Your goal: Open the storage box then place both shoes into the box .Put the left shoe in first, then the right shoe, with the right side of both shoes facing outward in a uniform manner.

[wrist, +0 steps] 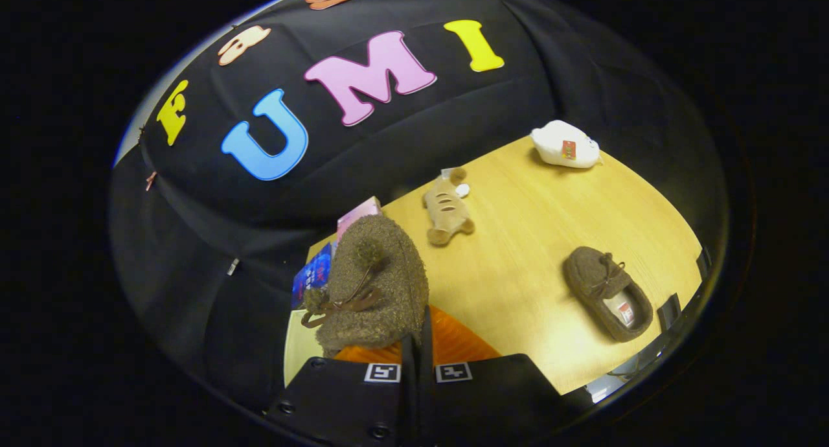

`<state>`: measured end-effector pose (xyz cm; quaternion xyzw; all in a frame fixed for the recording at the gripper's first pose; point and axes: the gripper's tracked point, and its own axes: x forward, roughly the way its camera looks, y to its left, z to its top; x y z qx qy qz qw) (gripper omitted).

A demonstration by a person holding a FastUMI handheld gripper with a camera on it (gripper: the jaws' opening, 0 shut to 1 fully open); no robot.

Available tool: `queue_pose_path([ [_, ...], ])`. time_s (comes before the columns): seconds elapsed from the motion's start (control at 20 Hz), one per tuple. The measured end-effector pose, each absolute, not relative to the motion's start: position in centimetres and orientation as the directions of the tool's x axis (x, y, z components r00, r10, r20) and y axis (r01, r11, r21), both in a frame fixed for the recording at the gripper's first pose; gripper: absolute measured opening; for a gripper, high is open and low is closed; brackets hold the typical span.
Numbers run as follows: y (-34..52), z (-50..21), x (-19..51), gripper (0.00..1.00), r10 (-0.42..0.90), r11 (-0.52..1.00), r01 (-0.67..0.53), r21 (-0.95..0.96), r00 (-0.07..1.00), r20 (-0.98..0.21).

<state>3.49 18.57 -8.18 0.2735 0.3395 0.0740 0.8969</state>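
A fuzzy brown shoe (375, 285) with a bow and pom-poms hangs just ahead of my fingers, toe pointing away. My gripper (418, 343) is shut on its heel rim, with the fingers nearly touching each other. Under the shoe and the fingers lies an orange panel (460, 346) with a cream-coloured part (296, 346) beside it, apparently the storage box; I cannot tell how far it is open. The second brown shoe (607, 293) lies flat on the wooden table (518, 265), off to the right of the fingers, its opening facing up.
A tan plush toy (447, 207) lies on the table beyond the held shoe, and a white plush toy (565, 145) sits at the far edge. A blue and pink package (320, 269) stands behind the held shoe. Black cloth walls the booth.
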Motion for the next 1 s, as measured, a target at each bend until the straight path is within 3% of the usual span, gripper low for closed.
queue_pose_path([
  [0.35, 31.3, -7.0, 2.9, 0.05, 0.475, 0.800, -0.045, 0.599, 0.659, -0.584],
  [0.7, 41.1, -12.8, 0.2, 0.05, 0.539, 0.791, -0.045, 0.610, 0.523, -0.661],
  [1.0, 42.2, -20.1, 0.4, 0.06, 0.435, 0.855, 0.052, 0.516, 0.470, -0.768],
])
